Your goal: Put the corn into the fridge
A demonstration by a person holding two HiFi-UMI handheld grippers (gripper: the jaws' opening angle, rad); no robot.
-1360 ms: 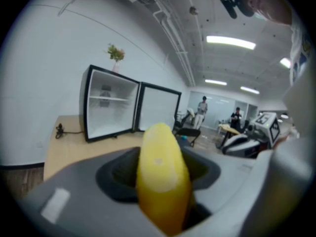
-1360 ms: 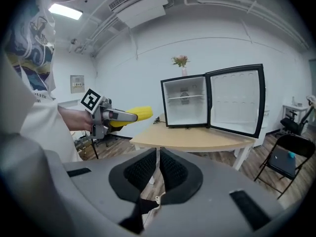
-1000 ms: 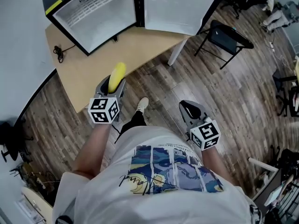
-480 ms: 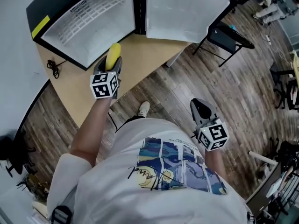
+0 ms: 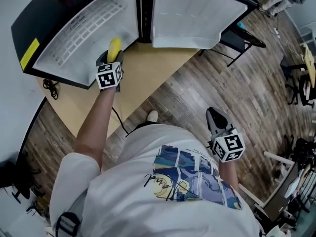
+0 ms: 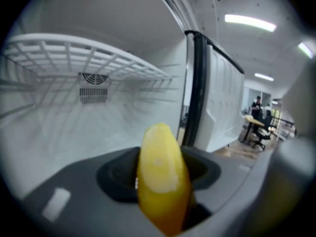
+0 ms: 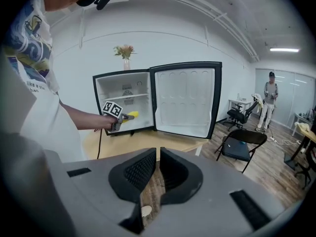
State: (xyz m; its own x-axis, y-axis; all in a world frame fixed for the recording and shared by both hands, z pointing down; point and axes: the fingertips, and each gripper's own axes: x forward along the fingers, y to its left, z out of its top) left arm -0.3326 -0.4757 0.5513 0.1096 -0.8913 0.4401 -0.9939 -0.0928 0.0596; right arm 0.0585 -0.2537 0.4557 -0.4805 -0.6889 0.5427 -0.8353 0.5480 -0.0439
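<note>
The yellow corn [image 5: 114, 49] [image 6: 162, 177] is clamped between the jaws of my left gripper [image 5: 111, 58] [image 6: 160, 181], its tip at the mouth of the open fridge [image 5: 84, 26]. The fridge is a small black one with a white inside and a wire shelf [image 6: 94, 58], and its door [image 5: 195, 16] stands swung wide. From the right gripper view the corn [image 7: 132, 115] shows at the fridge's lower opening. My right gripper [image 5: 216, 118] [image 7: 157, 174] hangs low over the wooden floor, shut with nothing in it.
The fridge stands on a curved wooden table [image 5: 143, 68]. A black folding chair [image 5: 242, 36] [image 7: 244, 144] stands right of the table. A black cable [image 5: 49, 89] lies at the table's left edge. A vase of flowers [image 7: 126, 53] tops the fridge. A person [image 7: 270, 100] stands far right.
My left gripper has carried the corn forward across the table to the fridge opening. The right gripper has shifted a little to the right.
</note>
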